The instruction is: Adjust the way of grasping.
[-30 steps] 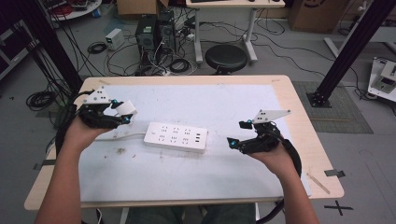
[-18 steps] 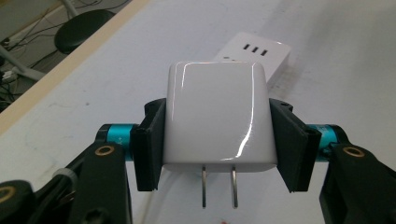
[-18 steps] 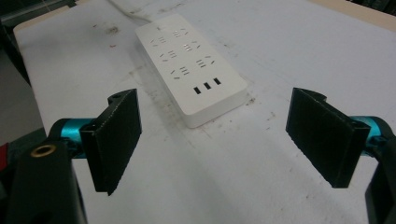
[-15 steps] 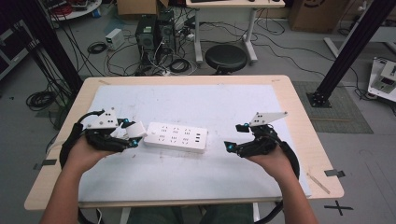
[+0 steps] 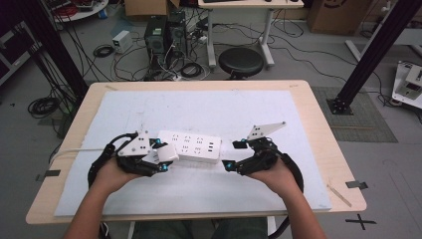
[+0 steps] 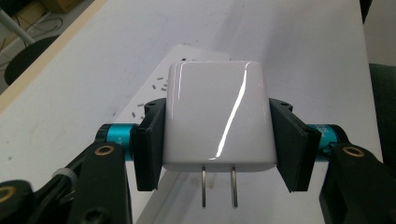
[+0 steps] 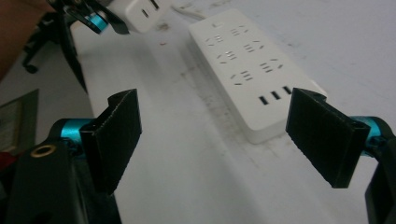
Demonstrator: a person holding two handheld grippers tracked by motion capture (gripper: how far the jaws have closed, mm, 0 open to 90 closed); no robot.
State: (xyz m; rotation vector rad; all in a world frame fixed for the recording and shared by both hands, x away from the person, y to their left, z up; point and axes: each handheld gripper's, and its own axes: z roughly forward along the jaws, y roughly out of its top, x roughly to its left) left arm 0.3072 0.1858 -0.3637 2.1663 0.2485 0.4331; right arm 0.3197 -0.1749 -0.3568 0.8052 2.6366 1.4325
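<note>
A white power strip [image 5: 191, 145] lies flat on the white mat, its sockets facing up; it also shows in the right gripper view [image 7: 243, 65]. My left gripper [image 5: 161, 157] is shut on a white plug adapter [image 6: 217, 114], whose two metal prongs point back toward the camera. The adapter [image 5: 165, 153] hovers at the strip's left end. My right gripper [image 5: 230, 155] stands open just right of the strip, its jaws wide apart with nothing between them [image 7: 215, 135]. The strip's right end with USB ports lies between and beyond its pads.
The wooden table [image 5: 318, 124] carries a white mat [image 5: 224, 109]. The strip's white cable [image 5: 69, 152] runs off to the left edge. Beyond the table are a black stool [image 5: 241, 62], computer cases [image 5: 161, 37] and floor cables.
My left gripper has carried the adapter rightward and nearer, up to the strip's left end. My right gripper has moved left and slightly nearer, closing in on the strip's right end.
</note>
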